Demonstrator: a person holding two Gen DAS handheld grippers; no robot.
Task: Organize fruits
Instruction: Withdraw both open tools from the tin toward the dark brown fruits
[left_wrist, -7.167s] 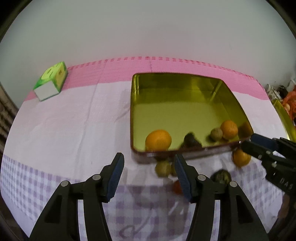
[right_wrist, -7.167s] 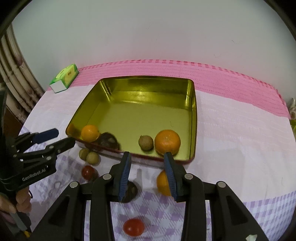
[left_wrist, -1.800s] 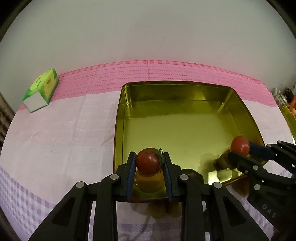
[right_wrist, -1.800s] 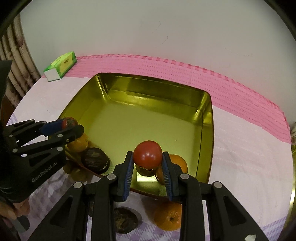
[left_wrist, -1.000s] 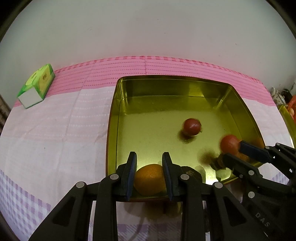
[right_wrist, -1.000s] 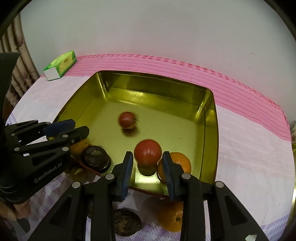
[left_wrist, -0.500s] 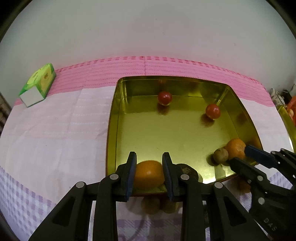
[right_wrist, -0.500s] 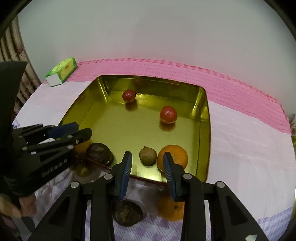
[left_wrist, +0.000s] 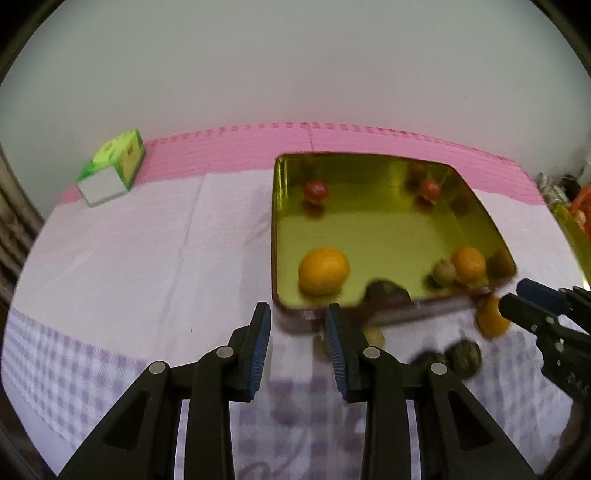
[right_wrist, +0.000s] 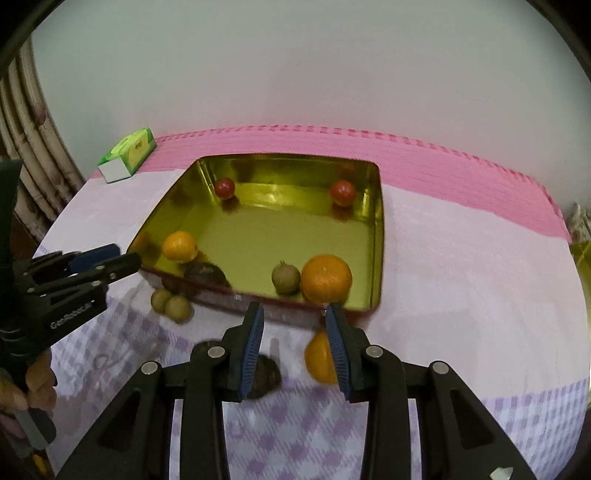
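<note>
Both tomatoes (right_wrist: 225, 188) rolled to the tray's (right_wrist: 377, 236) far wall.

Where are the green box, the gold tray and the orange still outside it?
green box (right_wrist: 129, 155), right wrist view, top face
gold tray (right_wrist: 376, 236), right wrist view, right wall
orange (right_wrist: 319, 356), right wrist view, visible left half

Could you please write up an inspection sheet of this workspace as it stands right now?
Surface: tablecloth, pink stripe at back, purple check in front.
Job's things: gold tray holds two red fruits, two oranges, a small brown fruit. Outside it: orange, two pale small fruits, dark fruit.
Clutter: green box.
Grippers: left hand-held gripper and right hand-held gripper empty, jaws slightly apart.
Cables: nothing seen.
Surroundings: plain wall, curtain.
</note>
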